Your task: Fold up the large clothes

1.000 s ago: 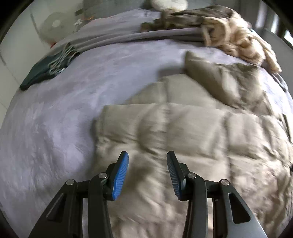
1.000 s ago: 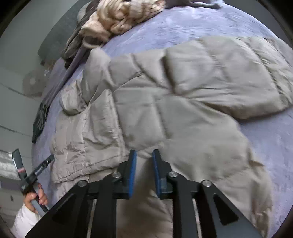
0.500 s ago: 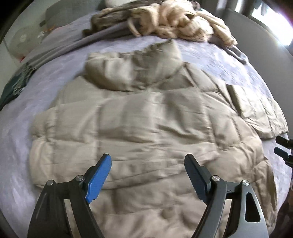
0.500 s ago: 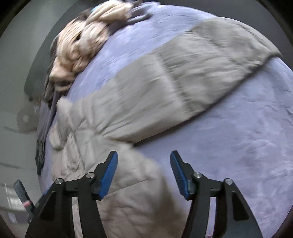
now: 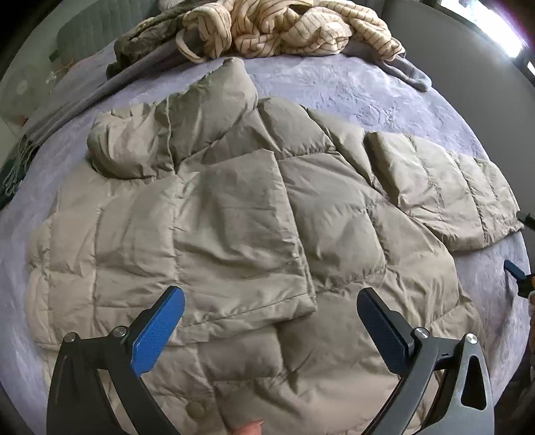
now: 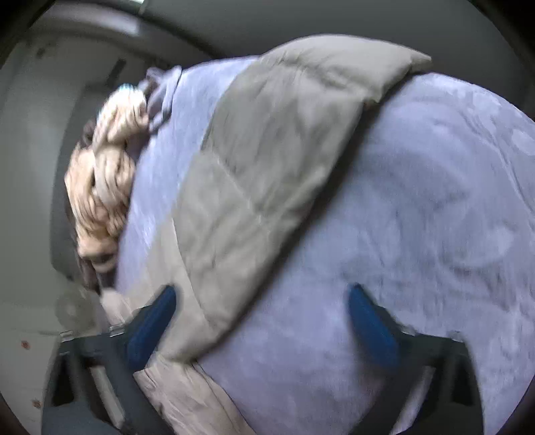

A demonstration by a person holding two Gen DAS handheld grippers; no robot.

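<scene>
Fingers of left gripper (image 5: 269,329) spread wide and opening further, blue pads (image 5: 157,331) clear of fabric, nothing clamped between them; poised above lower middle of puffer jacket (image 5: 234,234). Fingers of right gripper (image 6: 260,321) likewise wide and opening, nothing gripped; left pad over edge of jacket sleeve (image 6: 267,160), right pad over bare bedspread (image 6: 418,217). Right view blurred, fine detail not readable. Jacket, beige and quilted, spread flat across centre of bed, covering most of lavender bedspread. One sleeve already folded inward across front panel, cuff lying near centre. Other sleeve extended outward toward right edge of bed, resting on bedspread. Hood or collar bunched at upper left of jacket, toward head of bed. Pile of cream striped knitwear (image 5: 284,30) heaped at head of bed, apart from jacket, with darker garment (image 5: 143,43) just beside it on left. Grey cloth (image 5: 83,97) laid along far left edge of bed. Fingertip (image 5: 249,428) visible at bottom edge of left view, touching jacket hem. Tip of right gripper seen at right edge of left view, near extended sleeve.
</scene>
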